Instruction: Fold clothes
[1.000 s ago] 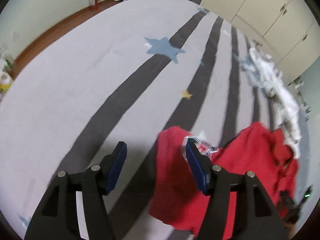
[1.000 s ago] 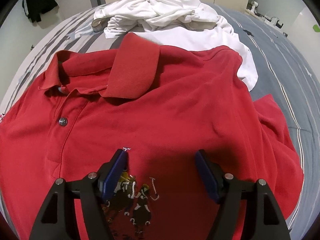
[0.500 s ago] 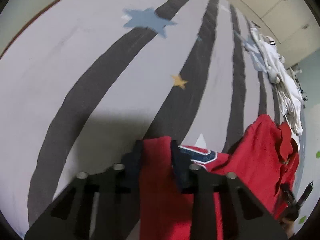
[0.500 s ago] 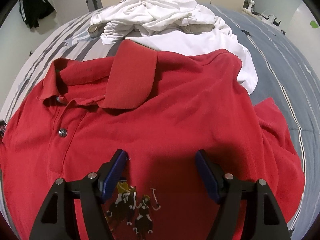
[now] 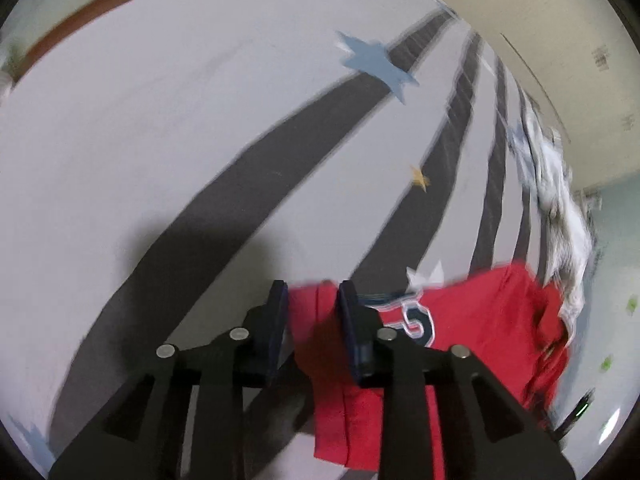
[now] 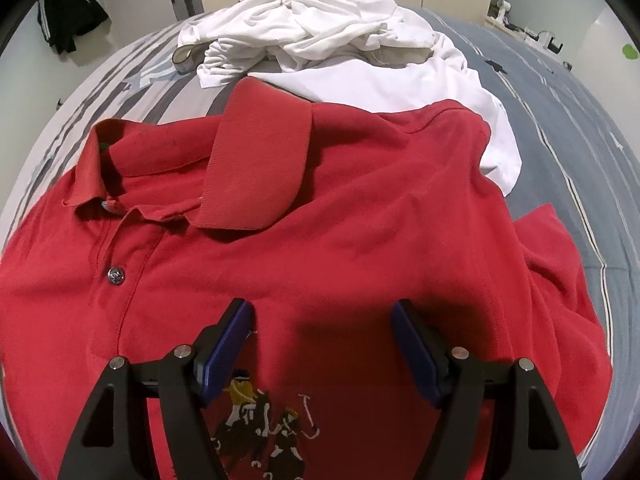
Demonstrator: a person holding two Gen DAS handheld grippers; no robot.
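Left tool [image 5: 312, 300]: its two blue pads are drawn close together, clamped on a sleeve edge of the red polo shirt [image 5: 472, 312], at 6 o'clock in the left wrist view.
Bed [image 5: 140, 128]: pale cover with dark stripes, a blue star [image 5: 374, 65] at 12 o'clock and a small yellow star [image 5: 419, 178] toward 2 o'clock.
Red polo shirt: spread front-up on the bed, collar [image 6: 256, 164] at 11 o'clock in the right wrist view, one button [image 6: 116, 275] at 9 o'clock, embroidered logo [image 6: 260, 420] at 6 o'clock.
Right tool [image 6: 322, 336]: pads held wide apart just above the shirt's chest, gripping nothing.
White clothes [image 6: 320, 36]: crumpled pile at 12 o'clock beyond the collar, touching the shirt's far shoulder.
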